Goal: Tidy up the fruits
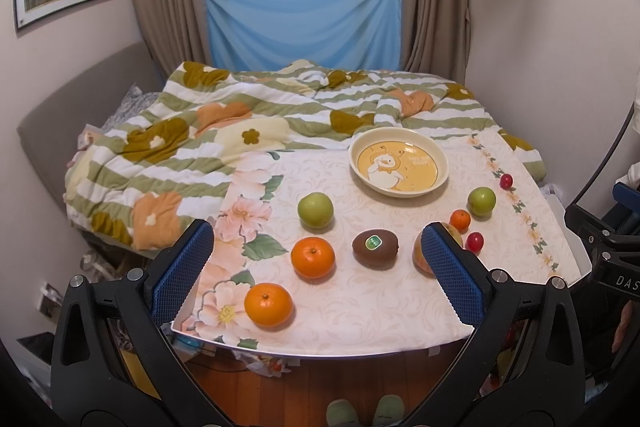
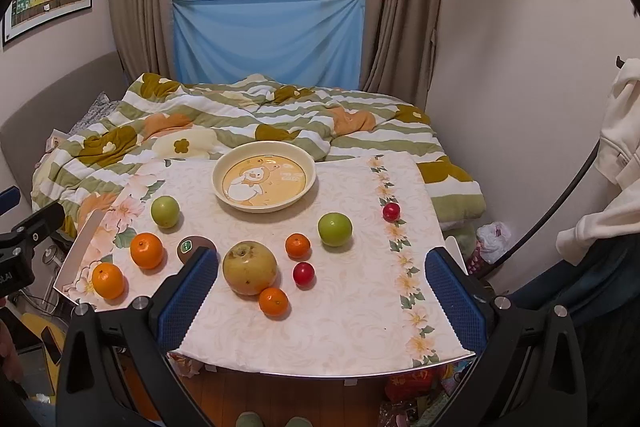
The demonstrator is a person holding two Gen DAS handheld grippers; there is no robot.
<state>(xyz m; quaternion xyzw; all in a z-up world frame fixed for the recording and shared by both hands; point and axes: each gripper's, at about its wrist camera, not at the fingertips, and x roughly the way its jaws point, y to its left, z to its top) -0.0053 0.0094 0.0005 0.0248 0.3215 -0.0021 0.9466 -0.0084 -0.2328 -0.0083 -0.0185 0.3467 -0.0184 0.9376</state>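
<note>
A cream plate with a duck picture [image 1: 434, 163] [image 2: 308, 175] stands empty at the far side of the table. Fruit lies loose on the flowered cloth: two green apples [image 1: 315, 209] [image 2: 335, 229], large oranges [image 1: 312, 257] [image 1: 268, 304], a kiwi [image 1: 375, 249], a big yellow apple [image 2: 249, 267], small oranges [image 2: 297, 245] [image 2: 273, 301] and red cherry tomatoes [image 2: 303, 273] [image 2: 391, 211]. My left gripper [image 1: 318, 269] is open and empty above the near edge. My right gripper [image 2: 322, 291] is open and empty, also at the near edge.
The table [image 2: 360, 327] stands against a bed with a striped flowered quilt [image 2: 240, 115]. Walls lie on both sides, and a window with curtains behind. A white garment [image 2: 616, 147] hangs at right. Slippers [image 1: 364, 413] show on the wooden floor below.
</note>
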